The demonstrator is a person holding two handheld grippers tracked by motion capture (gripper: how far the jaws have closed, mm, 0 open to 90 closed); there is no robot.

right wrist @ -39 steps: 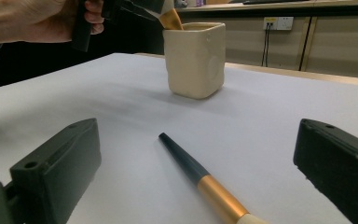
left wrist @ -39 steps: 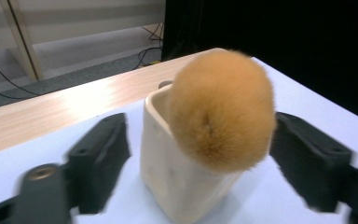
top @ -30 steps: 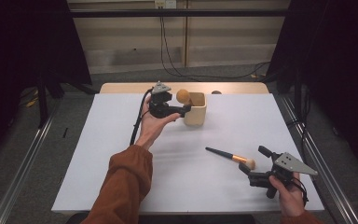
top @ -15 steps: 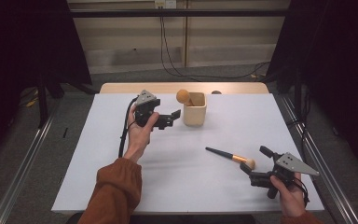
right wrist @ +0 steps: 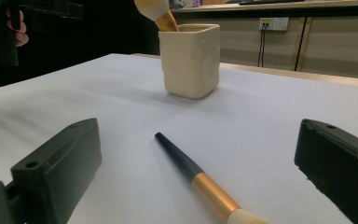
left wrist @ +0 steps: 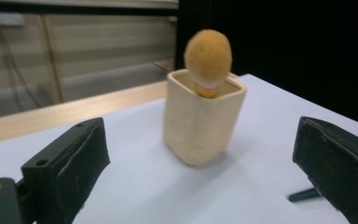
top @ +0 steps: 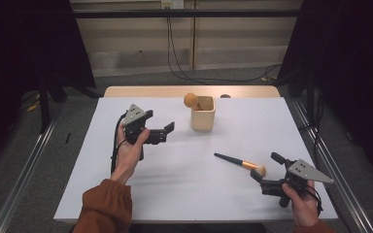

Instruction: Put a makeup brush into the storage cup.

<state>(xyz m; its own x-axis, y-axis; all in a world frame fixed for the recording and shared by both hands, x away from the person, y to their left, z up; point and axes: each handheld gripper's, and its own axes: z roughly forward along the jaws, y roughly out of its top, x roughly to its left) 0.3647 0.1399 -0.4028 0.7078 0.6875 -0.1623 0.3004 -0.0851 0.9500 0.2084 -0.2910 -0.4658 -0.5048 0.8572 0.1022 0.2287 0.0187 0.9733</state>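
A cream square cup (top: 203, 114) (left wrist: 201, 121) (right wrist: 189, 59) stands at the back middle of the table, with a makeup brush's round tan head (top: 191, 100) (left wrist: 208, 52) sticking up out of it. My left gripper (top: 167, 132) (left wrist: 200, 177) hovers open to the cup's left, its jaws wide and nothing between them. A second brush (top: 239, 162) (right wrist: 200, 182) with a dark handle and gold band lies flat at the front right. My right gripper (top: 266, 168) (right wrist: 196, 177) is open just right of that brush's bristle end, jaws either side of it without touching.
The white table sheet (top: 175, 184) covers most of the wooden table (top: 141, 91), whose bare strip shows at the back. A small dark thing (top: 225, 95) lies on that strip. Cables (top: 114, 150) trail from the left gripper. Metal rails run along both sides.
My left gripper has pulled back from the cup, moving left and toward the person, leaving the brush standing in the cup. The right gripper has stayed still.
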